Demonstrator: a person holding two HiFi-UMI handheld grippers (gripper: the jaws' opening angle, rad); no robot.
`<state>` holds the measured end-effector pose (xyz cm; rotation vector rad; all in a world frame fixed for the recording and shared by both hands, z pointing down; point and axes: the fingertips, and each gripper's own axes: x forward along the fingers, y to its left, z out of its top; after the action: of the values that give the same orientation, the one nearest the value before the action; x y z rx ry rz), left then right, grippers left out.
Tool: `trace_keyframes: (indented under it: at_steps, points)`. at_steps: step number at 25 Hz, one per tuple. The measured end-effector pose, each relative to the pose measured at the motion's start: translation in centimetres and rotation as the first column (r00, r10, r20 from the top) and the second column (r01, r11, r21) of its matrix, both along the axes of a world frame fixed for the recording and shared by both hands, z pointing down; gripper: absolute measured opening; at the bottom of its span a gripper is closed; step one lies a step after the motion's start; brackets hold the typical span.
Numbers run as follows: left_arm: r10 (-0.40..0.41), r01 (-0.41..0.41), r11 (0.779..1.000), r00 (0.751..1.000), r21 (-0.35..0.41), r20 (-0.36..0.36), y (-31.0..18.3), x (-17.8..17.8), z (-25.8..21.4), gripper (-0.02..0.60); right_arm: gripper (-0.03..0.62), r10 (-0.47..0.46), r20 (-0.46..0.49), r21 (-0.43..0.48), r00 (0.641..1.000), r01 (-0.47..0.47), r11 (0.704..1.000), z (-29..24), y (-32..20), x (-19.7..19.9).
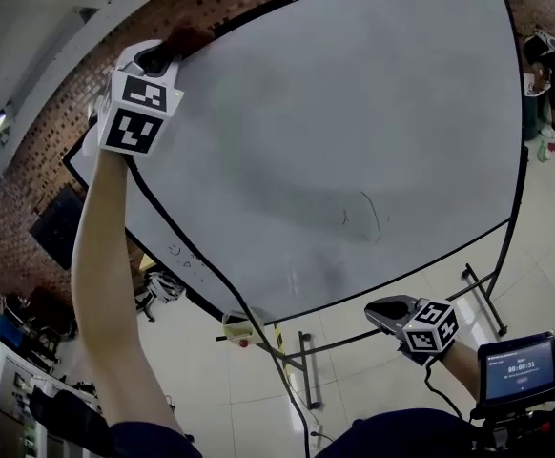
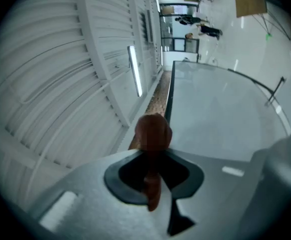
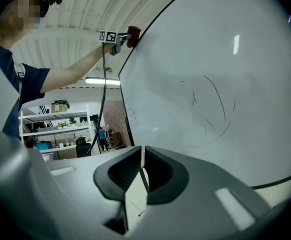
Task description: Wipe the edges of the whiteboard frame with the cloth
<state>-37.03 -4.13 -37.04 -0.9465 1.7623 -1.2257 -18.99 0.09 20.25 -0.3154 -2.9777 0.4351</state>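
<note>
left gripper (image 1: 161,57) raised at the top left corner of the whiteboard (image 1: 354,132), jaws clamped on the rust-coloured cloth (image 2: 153,131). a wad of it bulges past the tips, with the tail pinched between the pads. the wad sits at the near end of the top run of the dark frame (image 2: 169,96), touching it or just short of it; neither view settles which. right gripper (image 3: 141,170) is low, near the board's bottom edge, jaws pressed together on nothing, well apart from the cloth. step in hand, by my reading: wiping along the top edge. to do it well: press the wad onto the frame strip itself, not the whiteboard's face beside it. run it along the edge in one steady line toward the far corner. hold the pinch firm so the cloth does not drag out. mind the corners, where the wad may snag.
</note>
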Motion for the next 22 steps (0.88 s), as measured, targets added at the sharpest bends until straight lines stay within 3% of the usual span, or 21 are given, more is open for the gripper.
trace_keyframes:
  at_steps: [2,3,6,8,9,10,11,13,15,16,17,18,19,20,22]
  points:
    - [0.092,-0.092,0.996,0.983,0.007,-0.158,2.4,2.3,2.8,0.057,0.028,-0.009,0.004,-0.020,1.000,0.009,1.000,-0.5,0.0,0.5]
    - [0.140,-0.141,0.990,0.960,0.011,-0.244,3.5,3.7,4.6,0.055,0.028,-0.013,0.007,-0.029,1.000,0.013,0.999,-0.7,0.0,0.6]
    - [0.243,-0.253,0.967,0.869,0.036,-0.432,5.3,7.2,10.5,0.057,0.028,-0.019,0.035,-0.045,0.999,0.021,0.999,-2.3,-0.8,0.4]
    - [0.270,-0.290,0.956,0.792,0.052,-0.547,6.5,8.8,15.1,0.057,0.028,-0.030,0.049,-0.044,0.998,0.032,0.999,-3.6,-1.0,0.6]
    - [0.277,-0.304,0.951,0.737,0.063,-0.617,7.4,9.5,17.7,0.057,0.028,-0.033,0.050,-0.042,0.998,0.035,0.999,-4.1,-0.8,0.8]
    - [0.282,-0.318,0.945,0.665,0.080,-0.692,8.3,10.1,20.4,0.057,0.028,-0.032,0.047,-0.039,0.998,0.034,0.999,-4.5,-0.4,1.1]
    - [0.284,-0.329,0.939,0.575,0.101,-0.767,9.2,10.6,23.3,0.057,0.028,-0.030,0.043,-0.037,0.999,0.032,0.999,-4.7,-0.1,1.2]
    - [0.276,-0.330,0.932,0.370,0.152,-0.887,10.6,10.6,29.4,0.057,0.028,-0.029,0.032,-0.029,0.999,0.030,0.999,-5.0,0.4,1.0]
    - [0.265,-0.308,0.929,0.172,0.204,-0.949,11.8,10.3,35.3,0.057,0.028,-0.028,0.020,-0.013,0.999,0.028,1.000,-5.3,0.7,0.8]
    - [0.262,-0.294,0.928,0.085,0.227,-0.961,12.6,10.4,38.1,0.057,0.028,-0.022,0.015,-0.008,1.000,0.022,1.000,-5.4,1.0,0.9]
    - [0.256,-0.280,0.929,0.014,0.242,-0.967,13.4,10.7,40.9,0.057,0.028,-0.013,0.012,-0.006,1.000,0.013,1.000,-5.6,1.5,1.1]
    - [0.247,-0.267,0.931,-0.035,0.247,-0.968,14.4,11.2,43.5,0.057,0.028,-0.001,0.010,-0.005,1.000,0.001,1.000,-5.6,2.0,1.4]
    - [0.234,-0.255,0.936,-0.064,0.243,-0.970,15.3,11.6,46.1,0.057,0.028,0.014,0.010,-0.001,1.000,-0.014,1.000,-5.5,2.5,1.8]
    - [0.221,-0.243,0.942,-0.077,0.233,-0.972,16.2,12.2,48.5,0.057,0.028,0.032,0.007,0.008,0.999,-0.033,0.999,-5.2,2.9,2.2]
    - [0.206,-0.213,0.952,-0.078,0.218,-0.975,18.0,13.5,52.5,0.057,0.028,0.083,-0.003,0.041,0.997,-0.082,0.996,-4.2,3.6,3.1]
